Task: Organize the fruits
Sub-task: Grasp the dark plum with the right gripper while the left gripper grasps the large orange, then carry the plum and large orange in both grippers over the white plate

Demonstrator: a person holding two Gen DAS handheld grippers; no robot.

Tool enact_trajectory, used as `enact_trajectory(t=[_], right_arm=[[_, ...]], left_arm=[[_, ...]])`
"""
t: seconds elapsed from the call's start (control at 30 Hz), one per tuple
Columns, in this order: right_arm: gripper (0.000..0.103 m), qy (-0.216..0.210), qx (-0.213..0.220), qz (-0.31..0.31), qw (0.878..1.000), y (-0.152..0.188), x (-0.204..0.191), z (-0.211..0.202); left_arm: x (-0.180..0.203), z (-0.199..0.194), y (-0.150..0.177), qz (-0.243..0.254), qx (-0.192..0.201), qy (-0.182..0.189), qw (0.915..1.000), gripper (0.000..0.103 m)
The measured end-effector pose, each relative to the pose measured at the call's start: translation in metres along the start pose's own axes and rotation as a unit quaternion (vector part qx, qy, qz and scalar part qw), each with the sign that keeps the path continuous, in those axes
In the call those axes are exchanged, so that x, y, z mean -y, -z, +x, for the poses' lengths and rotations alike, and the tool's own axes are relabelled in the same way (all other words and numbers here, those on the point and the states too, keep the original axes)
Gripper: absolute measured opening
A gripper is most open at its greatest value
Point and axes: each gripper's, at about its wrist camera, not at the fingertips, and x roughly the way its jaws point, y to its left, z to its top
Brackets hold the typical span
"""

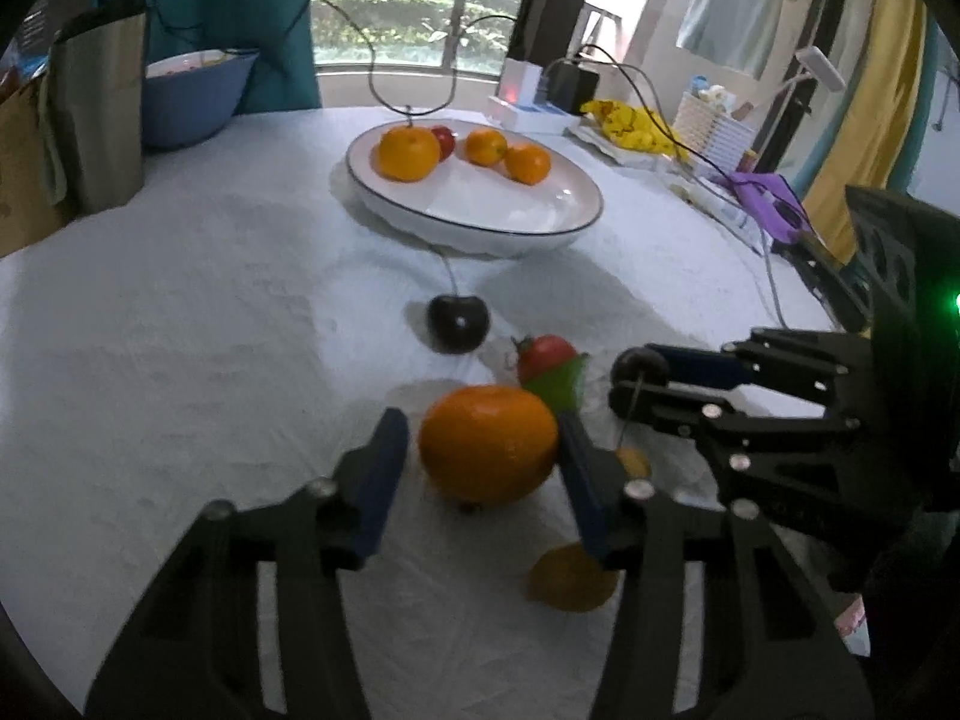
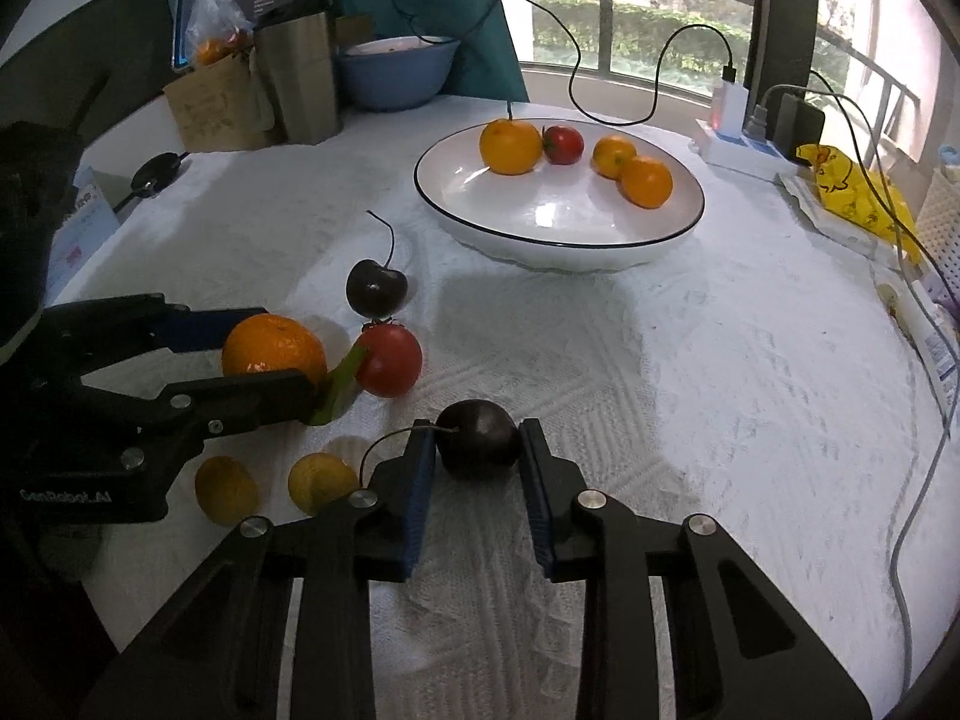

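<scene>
A white plate point(image 1: 540, 213) point(image 2: 480, 204) with a dark rim holds three oranges and a small red tomato at the far middle of the table. My left gripper point(image 1: 483, 450) straddles an orange point(image 1: 487, 443) point(image 2: 273, 346) on the cloth; its right finger touches the orange, the left stands slightly off. My right gripper point(image 2: 477, 450) point(image 1: 636, 381) is shut on a dark cherry point(image 2: 478, 439) point(image 1: 639, 367) with a stem. A red tomato point(image 1: 545, 355) point(image 2: 390, 360) on a green piece and another dark cherry point(image 1: 457, 323) point(image 2: 375, 288) lie between grippers and plate.
Two small yellow fruits point(image 2: 225, 489) point(image 2: 321, 480) lie near the left gripper. A blue bowl point(image 2: 396, 69), a steel cup point(image 2: 300, 78) and a cardboard box point(image 2: 210, 102) stand at the back left. A power strip point(image 2: 738, 144), cables and a yellow bag point(image 2: 852, 192) lie at the right.
</scene>
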Motion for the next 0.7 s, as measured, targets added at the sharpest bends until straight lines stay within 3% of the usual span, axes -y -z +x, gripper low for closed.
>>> enact_trajectory(t=[0.4,0.7], right_arm=[[0.03,0.004,0.016,0.009,1.0,-0.007,0.011,-0.007],[0.03,0.008,0.03,0.015,0.999,-0.022,0.025,-0.013]], left_arm=[[0.003,-0.002,-0.005,0.004,-0.001,0.0,1.0,0.046],[0.006,-0.014,-0.025,0.007,0.022,-0.002,0.9997,0.046]])
